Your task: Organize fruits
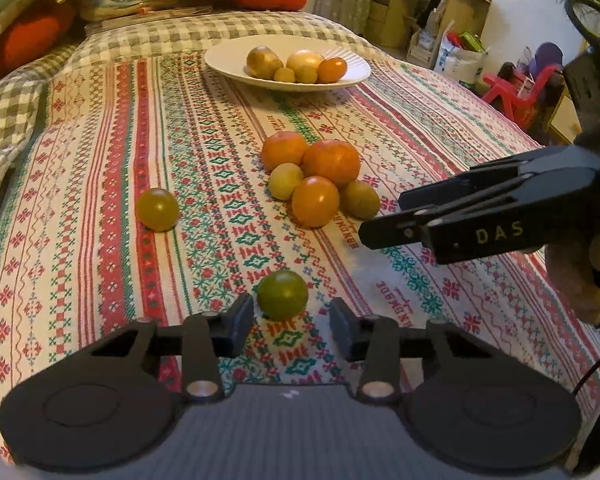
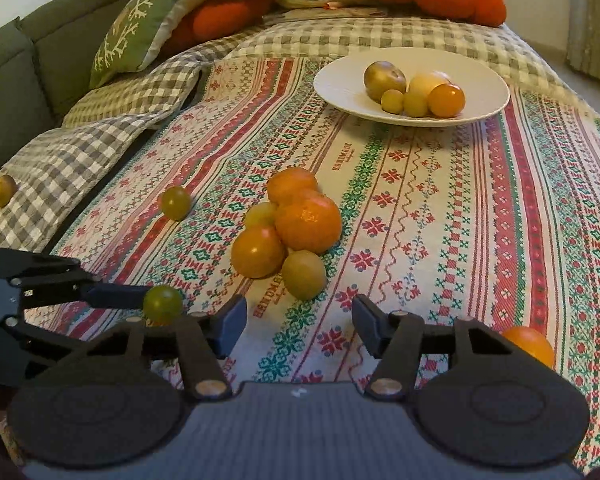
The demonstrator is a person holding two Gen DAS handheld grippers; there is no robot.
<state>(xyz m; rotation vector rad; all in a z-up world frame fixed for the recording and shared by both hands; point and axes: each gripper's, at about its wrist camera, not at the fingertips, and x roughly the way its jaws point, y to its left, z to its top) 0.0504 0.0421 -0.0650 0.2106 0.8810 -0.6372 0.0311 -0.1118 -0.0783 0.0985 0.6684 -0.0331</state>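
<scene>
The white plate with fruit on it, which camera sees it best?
The right wrist view: the plate looks bigger there, with its whole rim and all five fruits clear. The left wrist view shows the plate whole too, but smaller and farther away.

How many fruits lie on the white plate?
5: a large golden-brown fruit back left, a pale yellow one beside it, two small green ones in front, an orange one front right. Others may hide behind.
</scene>
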